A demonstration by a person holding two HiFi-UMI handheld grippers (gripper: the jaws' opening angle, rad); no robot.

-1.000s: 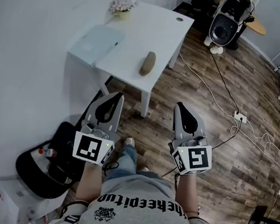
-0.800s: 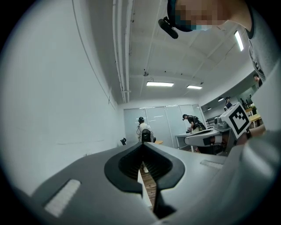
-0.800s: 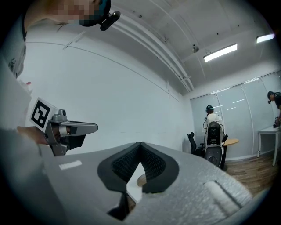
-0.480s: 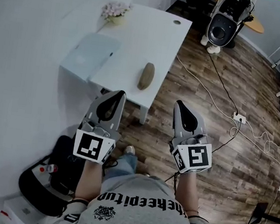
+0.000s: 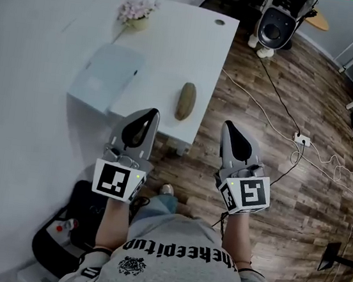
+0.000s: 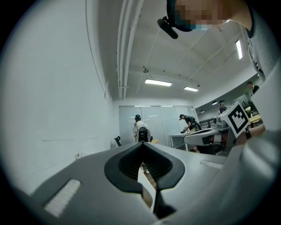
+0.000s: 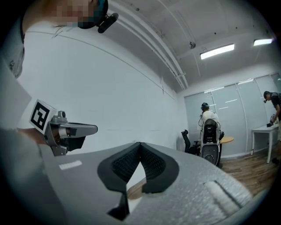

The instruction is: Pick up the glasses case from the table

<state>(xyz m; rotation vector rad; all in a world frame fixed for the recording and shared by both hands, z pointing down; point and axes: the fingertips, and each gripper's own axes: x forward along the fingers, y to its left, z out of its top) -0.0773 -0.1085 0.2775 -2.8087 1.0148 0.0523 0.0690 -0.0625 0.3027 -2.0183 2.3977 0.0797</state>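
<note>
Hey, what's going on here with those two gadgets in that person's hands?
A person stands before a white table, holding a left gripper and a right gripper out in front. Both have their fingers shut with nothing in them. The glasses case lies untouched near the table's edge.

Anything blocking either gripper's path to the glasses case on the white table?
Nothing visible. The glasses case lies alone near the table front edge, ahead of and between the left gripper and right gripper. The flat grey item sits clear to its left.
</note>
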